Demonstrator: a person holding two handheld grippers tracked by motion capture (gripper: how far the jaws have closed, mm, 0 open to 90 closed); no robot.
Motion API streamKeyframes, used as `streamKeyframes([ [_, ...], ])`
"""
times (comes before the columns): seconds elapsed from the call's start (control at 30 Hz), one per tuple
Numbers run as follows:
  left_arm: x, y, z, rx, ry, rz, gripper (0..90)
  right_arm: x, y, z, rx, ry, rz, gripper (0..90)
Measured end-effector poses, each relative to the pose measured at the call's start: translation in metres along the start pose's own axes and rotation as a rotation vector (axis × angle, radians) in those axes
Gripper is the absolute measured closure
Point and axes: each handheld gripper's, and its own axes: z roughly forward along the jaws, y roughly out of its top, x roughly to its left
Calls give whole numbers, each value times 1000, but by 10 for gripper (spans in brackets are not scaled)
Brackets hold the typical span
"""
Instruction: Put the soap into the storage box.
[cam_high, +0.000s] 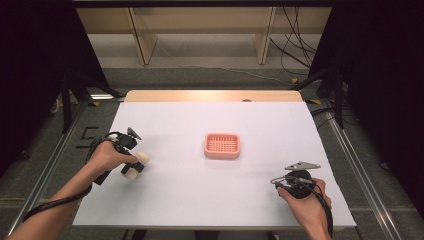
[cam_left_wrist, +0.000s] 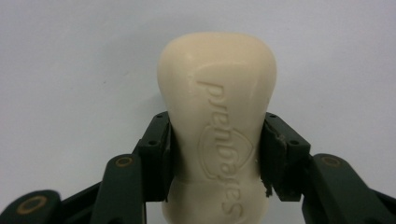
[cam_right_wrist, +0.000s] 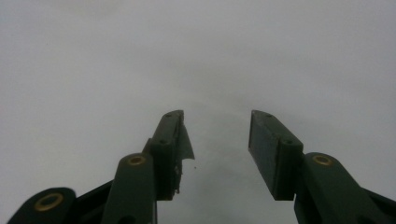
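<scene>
Two grippers at the desk (cam_high: 215, 200), one in each hand. The left gripper (cam_high: 131, 165) has its jaws pinching a cream soap (cam_left_wrist: 217, 121) across its narrow waist; in the left gripper view both pads press flat against the bar's sides. In the high view the soap (cam_high: 136, 165) sits at the desk's left side, well apart from the pink dish (cam_high: 222, 145) at the centre; whether it rests on the sheet or hangs just above it I cannot tell.

Hidden or unclear: the bar's near end is cut off by the bottom edge of the left gripper view, and the jaws cover its flanks. The embossed lettering and shield outline on its top face read upside down and are not fully legible. The left hand (cam_high: 107, 156) covers most of that gripper's body.

The right gripper (cam_right_wrist: 217, 154) has its jaws spread with nothing between them, over blank white sheet; the background there is soft and featureless. A torn flap hangs off the left pad's edge. In the high view the right hand (cam_high: 306, 200) wraps the gripper near the desk's front right corner.

Materials: soap smooth, matte, rounded, flaring wider at the far end. Dish rounded-rectangular, with a fine gridded floor. Jaws black with brass-coloured pivot rivets. Desk covered in white sheet, with a wood strip showing at the far edge.
</scene>
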Motion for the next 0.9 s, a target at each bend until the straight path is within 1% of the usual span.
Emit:
streamKeyframes([
  [0.03, 0, 0, 0, 1, -1, 10, 495, 0, 0, 0, 0, 0, 0, 557],
  [0.13, -4, 2, -1, -4, -4, 23, 495, 0, 0, 0, 0, -1, 0, 557],
  [0.17, -5, 2, -2, -5, -3, 36, 494, 0, 0, 0, 0, 0, 0, 556],
  [0.23, -8, 2, -2, -16, -4, 38, 495, 0, 0, 0, 0, -1, -1, 556],
  [0.33, -9, 4, -3, -9, -8, 61, 495, -1, 1, -1, 2, -1, -5, 553],
  [0.4, -11, 5, -3, -9, -8, 60, 495, -1, 1, -1, 0, -3, 0, 550],
  [0.43, -12, 6, -4, -17, -5, 66, 495, -1, 1, -1, 0, -3, 0, 549],
  [0.47, -13, 6, -4, -11, -4, 81, 495, -2, 1, -2, -2, -6, -1, 547],
  [0.53, -14, 7, -5, -14, -3, 81, 495, -2, 2, -3, -1, -4, -8, 544],
  [0.6, -14, 10, -5, -19, -4, 119, 495, -1, 3, -2, -8, -1, -8, 542],
  [0.67, -15, 13, -6, -22, -7, 128, 495, -1, 3, -2, 4, -1, -17, 540],
  [0.73, -15, 15, -5, -21, -11, 146, 495, 2, 1, -1, 3, -1, -18, 540],
  [0.77, -17, 16, -4, -21, -15, 146, 495, 2, 0, -1, 8, -3, -21, 540],
  [0.8, -17, 17, -5, -17, -11, 158, 495, 2, -1, -2, 6, -2, -27, 540],
  [0.83, -18, 18, -4, -24, -19, 158, 495, 2, -1, -3, 2, -4, -25, 540],
  [0.9, -20, 21, -4, -24, -15, 171, 495, 1, -2, -5, 0, -5, -17, 539],
])
